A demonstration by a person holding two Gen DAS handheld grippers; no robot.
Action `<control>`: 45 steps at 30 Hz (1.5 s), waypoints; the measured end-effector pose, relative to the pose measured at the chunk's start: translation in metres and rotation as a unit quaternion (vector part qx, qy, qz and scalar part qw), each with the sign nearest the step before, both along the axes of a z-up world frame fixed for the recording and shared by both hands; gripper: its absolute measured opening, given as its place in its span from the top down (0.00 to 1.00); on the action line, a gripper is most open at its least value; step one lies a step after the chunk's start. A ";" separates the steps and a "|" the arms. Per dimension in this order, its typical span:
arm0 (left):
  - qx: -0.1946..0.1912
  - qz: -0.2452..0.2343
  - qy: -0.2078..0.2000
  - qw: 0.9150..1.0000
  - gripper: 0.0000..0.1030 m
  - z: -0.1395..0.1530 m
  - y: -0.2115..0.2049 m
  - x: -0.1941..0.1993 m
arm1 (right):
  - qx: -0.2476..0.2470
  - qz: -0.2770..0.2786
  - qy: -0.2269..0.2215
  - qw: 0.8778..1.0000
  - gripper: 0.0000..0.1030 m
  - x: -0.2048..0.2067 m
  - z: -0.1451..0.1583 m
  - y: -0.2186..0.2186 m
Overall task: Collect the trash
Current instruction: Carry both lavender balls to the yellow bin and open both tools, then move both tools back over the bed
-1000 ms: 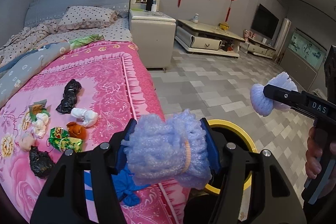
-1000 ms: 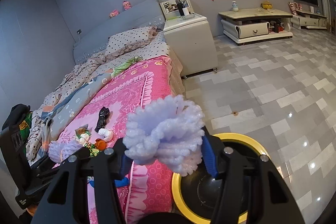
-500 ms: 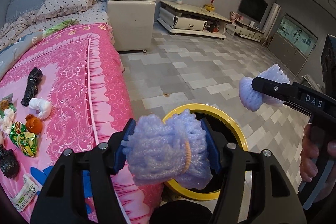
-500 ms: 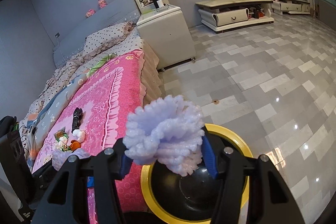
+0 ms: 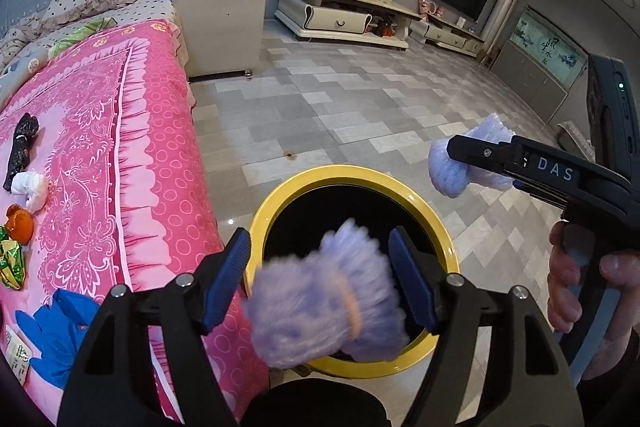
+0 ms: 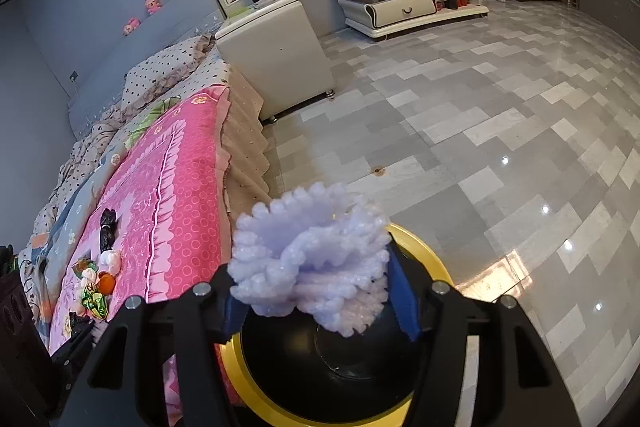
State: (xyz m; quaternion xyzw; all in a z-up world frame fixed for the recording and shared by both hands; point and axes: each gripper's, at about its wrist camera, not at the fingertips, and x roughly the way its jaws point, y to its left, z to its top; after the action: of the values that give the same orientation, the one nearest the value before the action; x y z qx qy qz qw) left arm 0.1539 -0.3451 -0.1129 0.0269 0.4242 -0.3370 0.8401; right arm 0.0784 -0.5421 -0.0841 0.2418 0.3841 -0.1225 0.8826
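Left wrist view: spreading the jaws of the left gripper (image 5: 318,243) wider than half a second ago, with clear gaps now showing between each blue pad and the purple foam wad (image 5: 320,303). Letting that wad go: blurring and sitting lower between the fingers than before, directly over the black mouth of the yellow-rimmed trash bin (image 5: 344,173). Framing far more of the bin than a second ago, when only part of the rim was showing behind the wad. Keeping the pink bed cover (image 5: 120,147) at left, with a black bag (image 5: 22,143), white wad (image 5: 30,185), orange scrap (image 5: 20,223) and blue glove (image 5: 60,323) lying on it.

Right wrist view: easing the jaws of the right gripper (image 6: 316,291) slightly apart as well, yet gripping the second foam wad (image 6: 308,259), sharp and touching both pads. Hanging over the far part of the bin opening, now filling the near frame beneath the fingers, where a second ago only the right part of the rim was appearing.
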 end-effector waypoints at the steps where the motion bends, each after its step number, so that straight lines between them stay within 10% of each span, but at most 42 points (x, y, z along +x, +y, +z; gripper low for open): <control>1: -0.001 0.000 0.001 1.000 0.31 0.000 0.001 -0.001 | -0.003 -0.004 0.001 1.000 0.43 -0.001 0.000 -0.001; 24: 0.021 0.103 -0.061 0.993 0.10 0.027 0.102 0.007 | -0.046 -0.030 -0.016 0.998 0.10 -0.011 0.008 0.023; 45: 0.041 0.278 -0.094 0.955 0.09 0.064 0.275 0.012 | -0.075 0.127 -0.094 0.985 0.08 0.058 0.073 0.158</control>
State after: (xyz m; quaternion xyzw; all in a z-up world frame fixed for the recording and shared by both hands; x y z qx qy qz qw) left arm 0.1661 -0.0704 -0.0490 -0.0261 0.3473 -0.0680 0.9349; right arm 0.1362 -0.3845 -0.0114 0.1347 0.3168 -0.0141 0.9388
